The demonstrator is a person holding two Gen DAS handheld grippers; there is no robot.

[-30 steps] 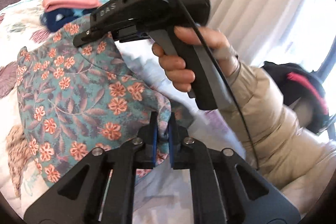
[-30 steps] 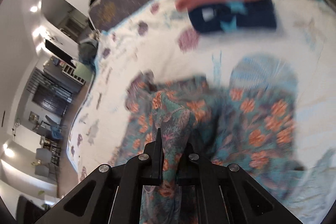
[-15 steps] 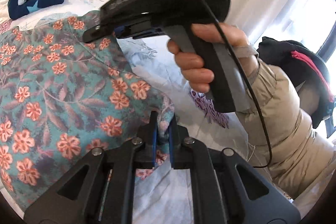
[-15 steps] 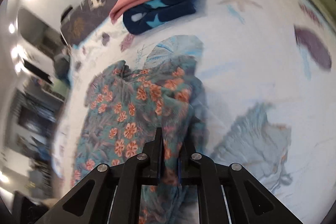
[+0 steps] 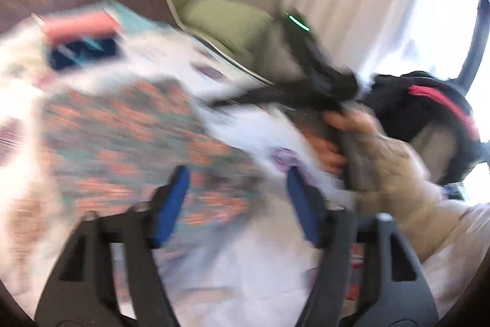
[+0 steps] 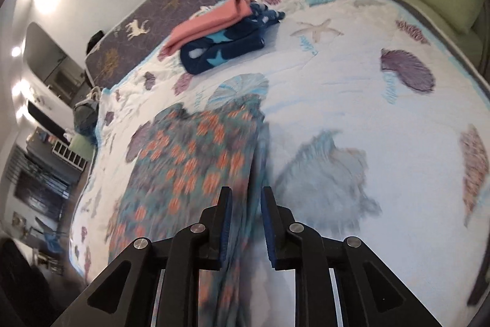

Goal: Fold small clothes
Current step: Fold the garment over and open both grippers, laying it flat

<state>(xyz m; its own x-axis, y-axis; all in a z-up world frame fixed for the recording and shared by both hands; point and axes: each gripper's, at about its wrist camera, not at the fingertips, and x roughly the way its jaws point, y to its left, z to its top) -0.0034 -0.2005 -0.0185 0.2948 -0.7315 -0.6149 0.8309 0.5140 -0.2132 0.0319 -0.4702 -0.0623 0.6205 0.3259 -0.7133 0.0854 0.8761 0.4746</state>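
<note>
Floral garment point(image 6: 196, 161), teal with orange blossoms, lies spread on the white sea-print quilt point(image 6: 352, 100) toward the bed's near left edge, its right-hand fold line running up from the right gripper. It looks light, thin and limp: likely to sag and slide off itself, so a hem or corner pinch through all the layers would serve best.

In the blurred left wrist view, the left gripper point(image 5: 239, 198) has just been opening; its blue pads point(image 5: 171, 204) stand wide apart, the cloth's corner lying under them, unpinched.

On the right, the right gripper point(image 6: 245, 222) has also just been opening. Its jaws are parted a little, with the folded edge running between them; the pads no longer seem to press it.
</note>
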